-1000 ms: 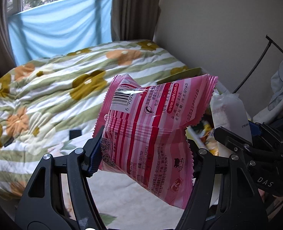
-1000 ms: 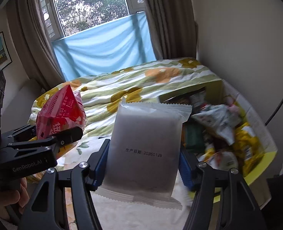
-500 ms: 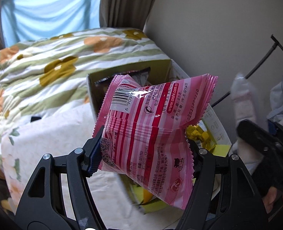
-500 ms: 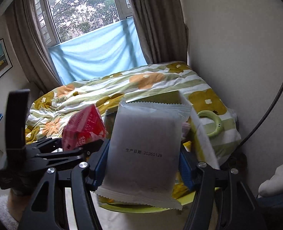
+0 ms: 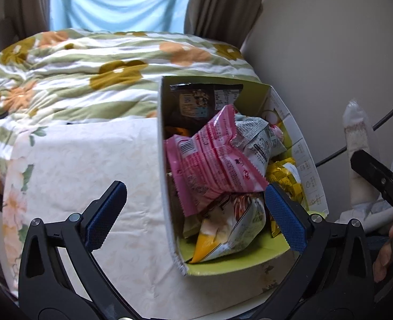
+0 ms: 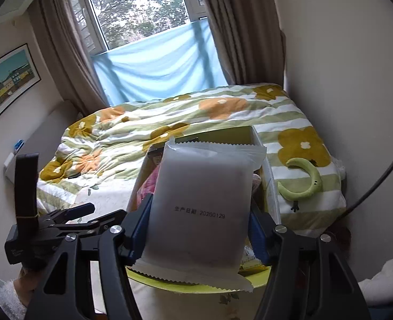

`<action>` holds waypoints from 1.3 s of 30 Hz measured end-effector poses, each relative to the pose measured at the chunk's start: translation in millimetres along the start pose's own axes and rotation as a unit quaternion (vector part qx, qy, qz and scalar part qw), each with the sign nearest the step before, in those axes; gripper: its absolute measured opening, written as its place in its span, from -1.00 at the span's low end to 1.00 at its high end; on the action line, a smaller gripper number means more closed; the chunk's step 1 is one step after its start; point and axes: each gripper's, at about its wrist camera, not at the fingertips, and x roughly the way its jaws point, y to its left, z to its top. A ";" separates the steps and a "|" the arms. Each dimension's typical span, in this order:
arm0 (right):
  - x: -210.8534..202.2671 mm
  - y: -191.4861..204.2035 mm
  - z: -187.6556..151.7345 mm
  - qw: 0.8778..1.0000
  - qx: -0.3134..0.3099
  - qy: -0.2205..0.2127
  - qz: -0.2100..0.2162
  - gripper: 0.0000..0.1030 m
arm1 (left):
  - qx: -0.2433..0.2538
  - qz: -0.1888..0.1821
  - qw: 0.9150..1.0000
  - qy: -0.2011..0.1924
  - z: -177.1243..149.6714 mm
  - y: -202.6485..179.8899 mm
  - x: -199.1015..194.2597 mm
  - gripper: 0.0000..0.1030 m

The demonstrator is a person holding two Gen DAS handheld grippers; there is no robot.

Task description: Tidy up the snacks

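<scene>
A cardboard box with a green lining holds several snack packets. A pink striped packet lies on top of the heap inside it. My left gripper hangs over the box's near end, its jaws opening, and no pad touches the pink packet. My right gripper is shut on a frosted white packet with a printed date, held upright above the box. The white packet also shows at the right edge of the left wrist view. The left gripper appears low on the left in the right wrist view.
The box stands on a white floral cloth in front of a bed with a flowered duvet. A green crescent plush lies to the right of the box. The wall and a black cable are close on the right.
The left gripper's jaws have spread and the pink packet has dropped from them into the box. Both grippers have moved over the box; the right one still holds the white packet.
</scene>
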 end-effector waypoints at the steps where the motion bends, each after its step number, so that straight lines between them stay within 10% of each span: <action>1: 1.2 1.3 1.2 1.000 -0.004 0.003 0.006 0.15 | -0.001 0.005 1.000 -0.002 1.5 2.8 -4.2 0.99; 16: 62.6 -5.2 7.0 0.995 -0.034 0.085 0.036 0.17 | -0.015 0.082 0.997 0.004 -16.2 20.3 -28.3 0.99; 19: 62.2 -6.2 7.2 0.996 -0.034 0.072 0.042 0.26 | -0.016 0.089 0.996 0.006 -20.8 23.4 -30.1 0.99; 22: 56.3 0.6 6.2 0.996 -0.055 0.065 0.025 0.86 | -0.015 0.089 0.996 0.003 -26.4 24.9 -33.1 0.99; 39: -29.4 53.8 -26.1 0.998 -0.055 -0.001 -0.012 0.86 | 0.022 0.097 0.993 -0.069 -52.8 35.5 -131.7 0.99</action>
